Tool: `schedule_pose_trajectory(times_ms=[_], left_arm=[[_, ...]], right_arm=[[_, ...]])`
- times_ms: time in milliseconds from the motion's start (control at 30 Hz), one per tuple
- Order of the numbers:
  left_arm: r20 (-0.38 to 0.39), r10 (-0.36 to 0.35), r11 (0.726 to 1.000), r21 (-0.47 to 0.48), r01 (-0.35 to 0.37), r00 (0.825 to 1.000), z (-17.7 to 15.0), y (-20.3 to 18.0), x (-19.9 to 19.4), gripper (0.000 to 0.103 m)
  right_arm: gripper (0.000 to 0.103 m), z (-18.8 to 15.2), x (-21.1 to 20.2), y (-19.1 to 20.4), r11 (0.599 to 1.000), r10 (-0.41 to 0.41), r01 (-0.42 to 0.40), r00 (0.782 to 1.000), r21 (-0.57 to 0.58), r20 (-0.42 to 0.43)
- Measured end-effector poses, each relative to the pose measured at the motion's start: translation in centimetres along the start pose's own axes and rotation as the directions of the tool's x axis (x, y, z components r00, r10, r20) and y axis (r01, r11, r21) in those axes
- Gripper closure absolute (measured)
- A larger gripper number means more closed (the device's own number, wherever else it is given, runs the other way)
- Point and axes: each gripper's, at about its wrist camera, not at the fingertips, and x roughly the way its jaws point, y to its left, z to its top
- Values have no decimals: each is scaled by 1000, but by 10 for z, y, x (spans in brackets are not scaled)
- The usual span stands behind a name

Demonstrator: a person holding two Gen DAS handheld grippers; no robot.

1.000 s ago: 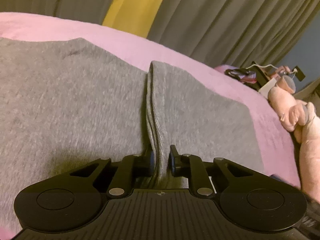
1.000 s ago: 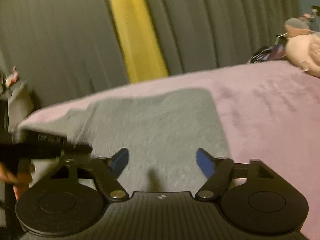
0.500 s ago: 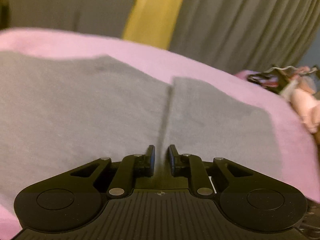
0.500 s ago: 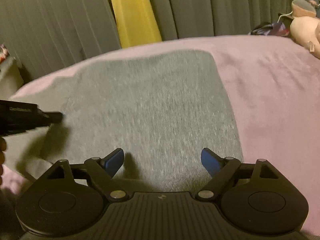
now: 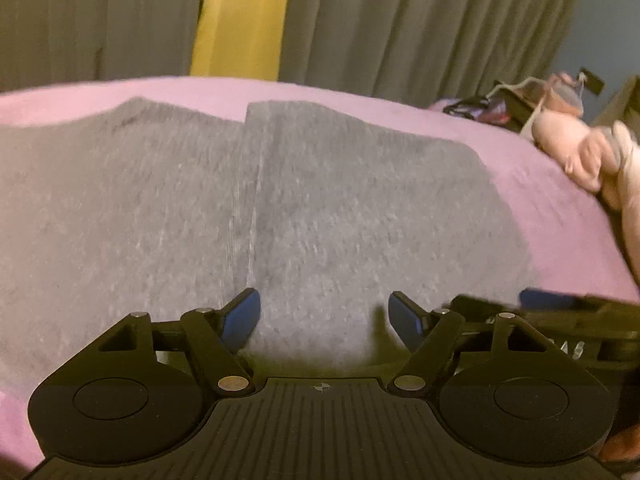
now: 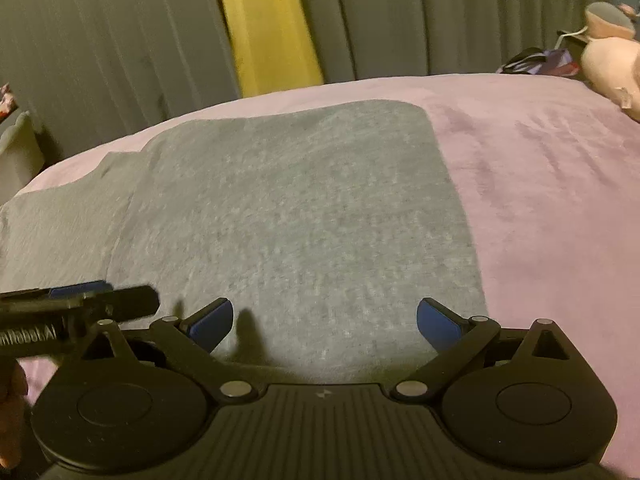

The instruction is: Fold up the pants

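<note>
This looks like a bedroom in a home. A soft pink blanket [image 6: 540, 184] covers what seems to be a bed, grey curtains [image 6: 440, 16] hang just behind it with a yellow strip [image 6: 272, 28] between them, and a plush toy [image 5: 580, 152] lies at its far right edge.
</note>
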Motion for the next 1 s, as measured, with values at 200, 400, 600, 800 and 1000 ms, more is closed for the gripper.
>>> schedule_pose_trajectory(times_ms=[200, 400, 600, 800, 1000], left_arm=[[-39, 298, 954, -14, -299, 954, -9, 12, 3, 15], [46, 239, 950, -217, -223, 970, -2, 36, -20, 18], [16, 270, 956, -124, -267, 963, 0, 22, -9, 17], [-1, 307, 941, -147, -304, 952, 5, 24, 9, 10], [50, 298, 930, -242, -278, 953, 13, 39, 11, 10]], right_arm=[[4, 4, -3, -10, 996, -63, 61, 998, 61, 28], [4, 2, -18, -6, 999, -38, 34, 992, 35, 118], [4, 1, -10, -1, 997, -77, 76, 992, 6, 98], [33, 5, -8, 17, 990, -55, 75, 986, -122, 160], [49, 21, 25, 21, 977, -66, 84, 993, -198, 94]])
